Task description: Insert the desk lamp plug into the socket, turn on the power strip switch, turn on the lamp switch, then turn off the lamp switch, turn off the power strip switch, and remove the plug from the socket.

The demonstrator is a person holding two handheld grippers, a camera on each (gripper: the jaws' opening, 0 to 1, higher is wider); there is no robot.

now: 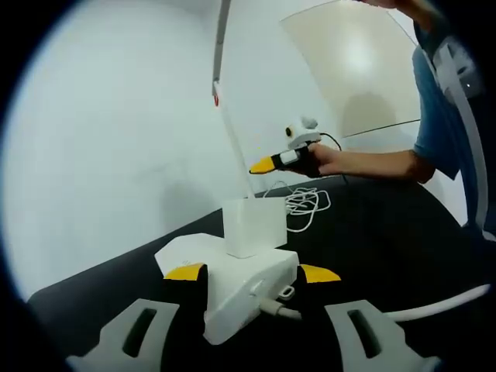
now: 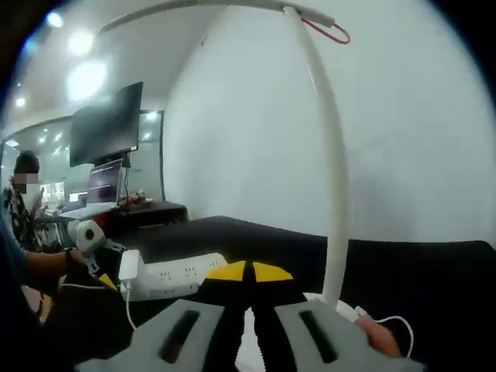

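Note:
A white power strip [image 1: 248,291] lies end-on on the black table, with a white plug block [image 1: 252,225] seated in it. My left gripper [image 1: 252,273] straddles the strip, one yellow tip pressed against each side. The lamp's white pole [image 1: 232,132] rises behind it. In the right gripper view the strip [image 2: 174,275] lies to the left with the plug [image 2: 129,267] at its end, and the left gripper [image 2: 89,240] sits there. My right gripper [image 2: 248,271] is shut with nothing between its tips, beside the lamp pole [image 2: 332,170]. It also shows as the right gripper [image 1: 267,163] held by a hand.
A coiled white cable [image 1: 306,201] lies behind the strip, and the strip's thick cord [image 1: 434,306] runs off right. A red loop [image 2: 329,32] hangs from the lamp arm. A monitor [image 2: 105,124] and a seated person [image 2: 23,198] are far left. A white wall backs the table.

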